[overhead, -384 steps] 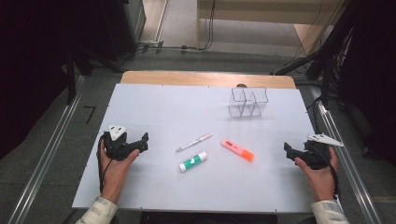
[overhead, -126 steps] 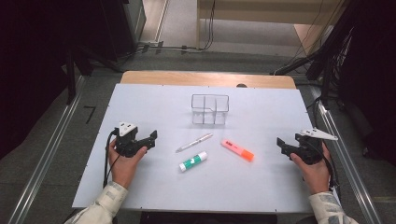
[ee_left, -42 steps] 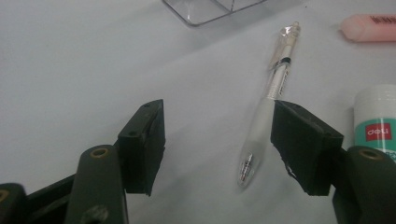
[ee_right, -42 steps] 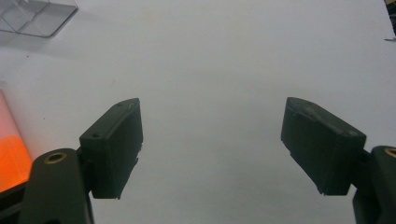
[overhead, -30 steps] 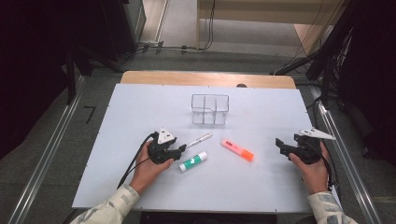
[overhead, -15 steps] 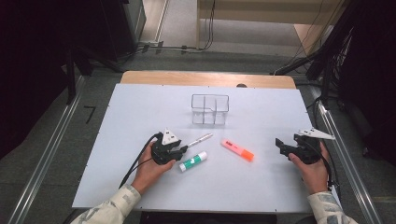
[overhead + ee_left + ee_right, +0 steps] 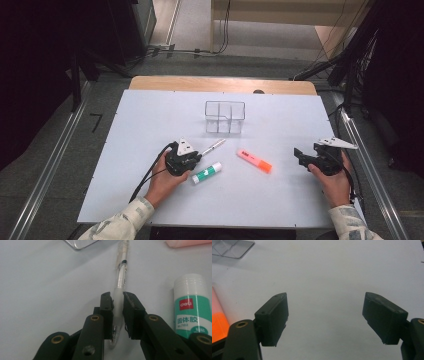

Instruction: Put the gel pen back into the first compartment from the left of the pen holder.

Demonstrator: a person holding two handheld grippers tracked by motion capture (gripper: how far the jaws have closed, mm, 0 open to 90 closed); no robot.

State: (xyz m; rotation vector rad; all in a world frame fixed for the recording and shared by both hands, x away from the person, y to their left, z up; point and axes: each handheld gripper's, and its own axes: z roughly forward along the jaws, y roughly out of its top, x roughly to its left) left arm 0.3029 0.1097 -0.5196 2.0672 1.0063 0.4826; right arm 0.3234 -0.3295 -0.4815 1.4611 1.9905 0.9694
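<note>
Pen [image 7: 121, 277]: clear-barrelled, lying flat on the white worktop [image 7: 150, 125], its near end between my left fingers [image 7: 106, 312] and its far end pointing toward the clear organiser.
Left gripper [image 7: 196, 160]: my left hand [image 7: 162, 181] holds it low over the worktop; its fingers have just been closing and now stand narrow, pressing the pen's pale grip section from both sides.
Right gripper [image 7: 325, 315]: held in my right hand [image 7: 336, 181] at the right side of the worktop, well apart from the pen; its fingers [image 7: 273, 317] are spread wide with only bare worktop between them.
Glue stick [image 7: 207, 172]: white and green, lying just beside the pen on the side nearer me, not touching my fingers.
Highlighter [image 7: 254, 161]: orange-pink, lying flat between the glue stick and my right gripper.
Organiser [image 7: 225, 116]: clear, divided into compartments, standing beyond the pen near the middle of the worktop.
</note>
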